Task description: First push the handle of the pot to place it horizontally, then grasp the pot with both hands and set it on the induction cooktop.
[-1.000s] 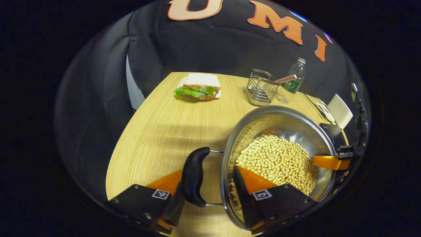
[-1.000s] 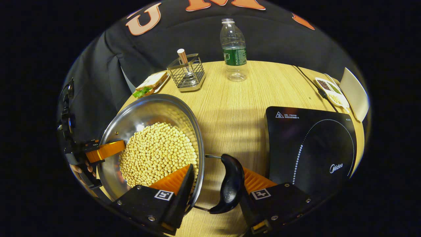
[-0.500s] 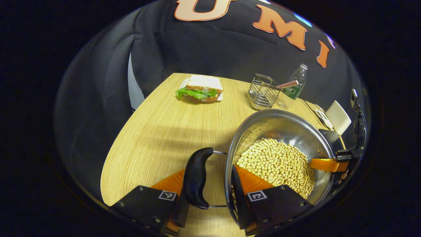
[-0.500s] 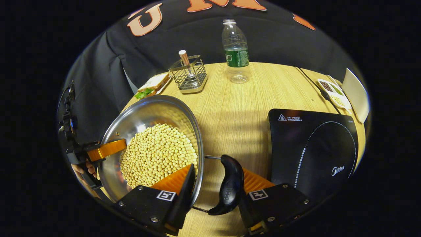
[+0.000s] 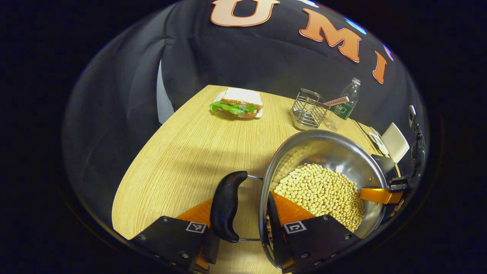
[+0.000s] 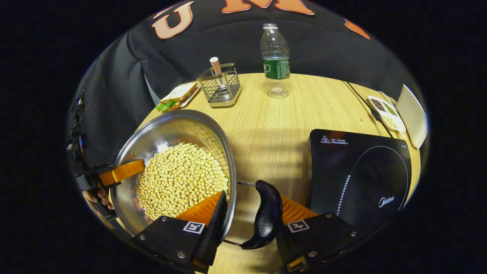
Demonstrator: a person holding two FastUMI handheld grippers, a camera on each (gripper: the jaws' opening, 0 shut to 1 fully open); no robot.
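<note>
Both tools grip the pot (image 6: 171, 152) of beans: left tool (image 5: 243, 219) clamps rim and handle (image 5: 226, 205) on one side, right tool (image 6: 249, 219) likewise on the other. The pot seems just off the counter (image 6: 274, 125), left of the cooktop (image 6: 361, 171). Keep both level, travel together, so no beans spill.

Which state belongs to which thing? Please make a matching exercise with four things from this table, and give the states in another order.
Things:
1. pot
2. wire basket
3. induction cooktop
4. sandwich

States:
a. lies on a white plate
b. has nothing on top
c. holds pale beans
d. holds a stick

Pairs: 1-c; 2-d; 3-b; 4-a
</note>
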